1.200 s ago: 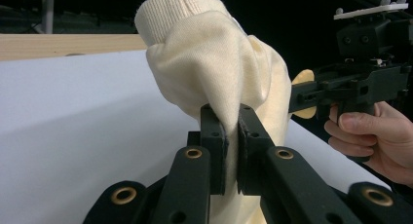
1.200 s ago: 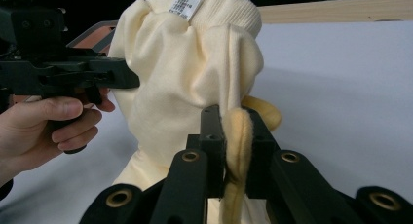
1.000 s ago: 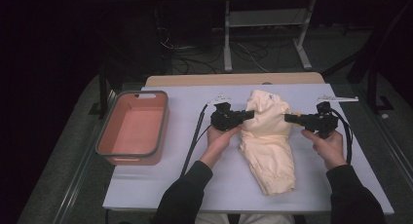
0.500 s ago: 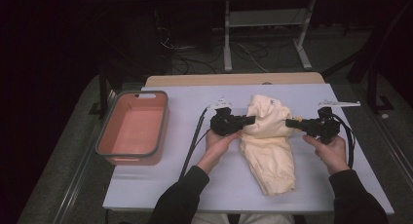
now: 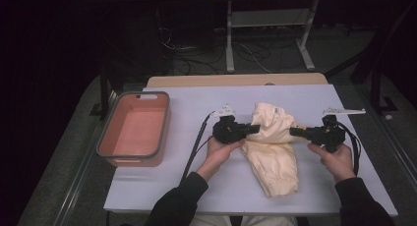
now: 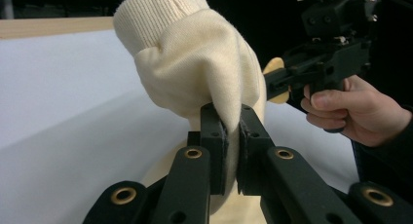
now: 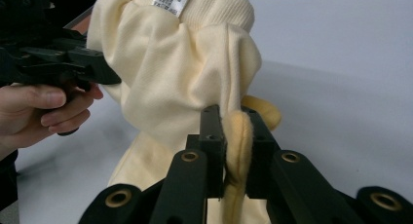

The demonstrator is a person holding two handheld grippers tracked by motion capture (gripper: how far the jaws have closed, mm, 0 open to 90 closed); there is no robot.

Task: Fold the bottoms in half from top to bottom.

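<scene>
Change: since a second ago your left gripper [image 5: 252, 129] has slid slightly sideways along the garment's edge; your right gripper [image 5: 295, 131] has barely shifted, and the cloth bunched between them sits much as it did.
Bin: a salmon-pink rectangular plastic bin with a grey rim [image 5: 109, 142] stands at the left edge of the table, well apart from your hands.
Table: a pale lavender-white tabletop [image 5: 196, 103] carries everything.
Left gripper: your jaws are pinched tight on a fold at the garment's left side, cloth squeezed between the pads.
Garment: a cream-yellow knitted garment with ribbed cuffs [image 5: 273, 147] lies mid-table, its upper part gathered and lifted between the two grippers, its lower part trailing flat toward you; a white label [image 7: 171, 0] shows near its ribbed edge.
Right gripper: your jaws are clamped on a thick rolled edge at the garment's right side.
</scene>
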